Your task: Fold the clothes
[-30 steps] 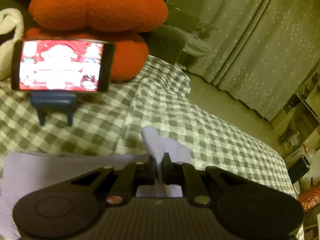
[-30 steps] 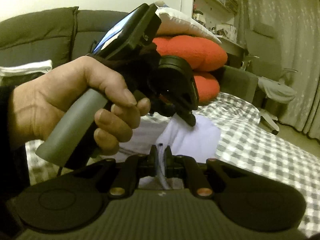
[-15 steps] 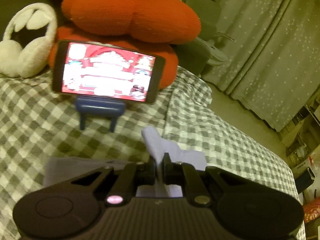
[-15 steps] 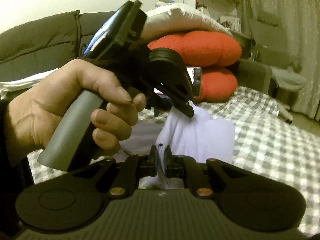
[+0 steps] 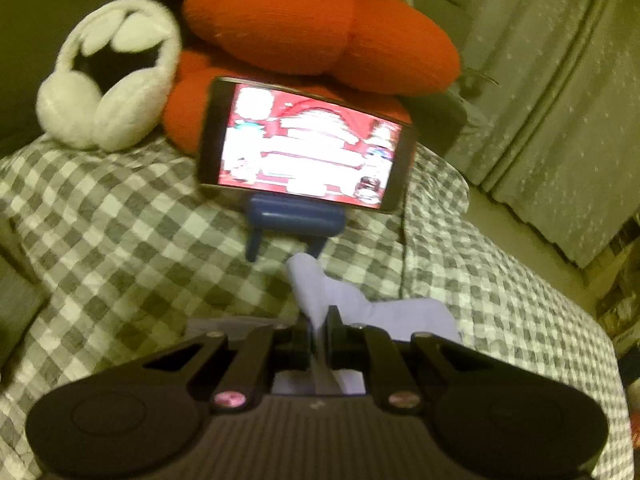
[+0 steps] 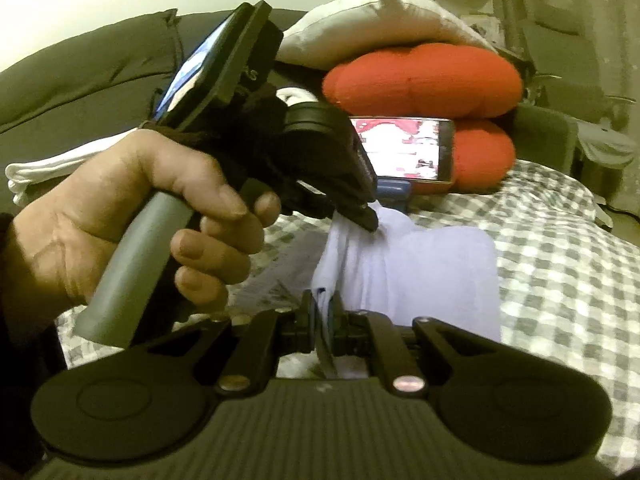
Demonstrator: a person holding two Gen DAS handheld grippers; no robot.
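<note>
Cloth: 1 pale purple cloth [image 6: 432, 272] hangs between the 2 grippers, lifted above the bed, with more of it lying flat on the bed below. A small corner of it [image 5: 320, 292] sticks up past the left gripper's tips.
Left gripper: 1 left gripper [image 5: 319, 322] with its 2 fingers pressed together on a thin fold of the cloth. In the right wrist view its black tip [image 6: 366, 220] bites the top edge of the cloth, up and ahead of the right gripper.
Right gripper: 1 right gripper [image 6: 323, 316] with its 2 fingers squeezed tight on another edge of the cloth, right at its tips.
Hand: 1 hand [image 6: 132, 216] wraps around the left gripper's grey handle, to the left of the right gripper.
Bed cover: 1 grey and white checked cover [image 5: 120, 240] lies under and all around both grippers.
Phone: 1 phone [image 5: 306, 148] with a bright red and white screen stands sideways, straight ahead of the left gripper. Its picture is too blurry to read.
Stand: 1 small blue stand [image 5: 294, 220] with 2 legs holds the phone up, just past the cloth corner.
Red cushions: 2 red cushions [image 6: 424, 80], stacked 1 on the other, sit behind the phone.
White pillow: 1 white pillow [image 6: 372, 28] rests on top of the red cushions.
Earmuffs: 1 pair of fluffy white earmuffs [image 5: 108, 80] sits ahead and to the left of the left gripper, beside the red cushions.
Curtain: 1 grey curtain [image 5: 560, 92] with tiny dots hangs far off to the right.
</note>
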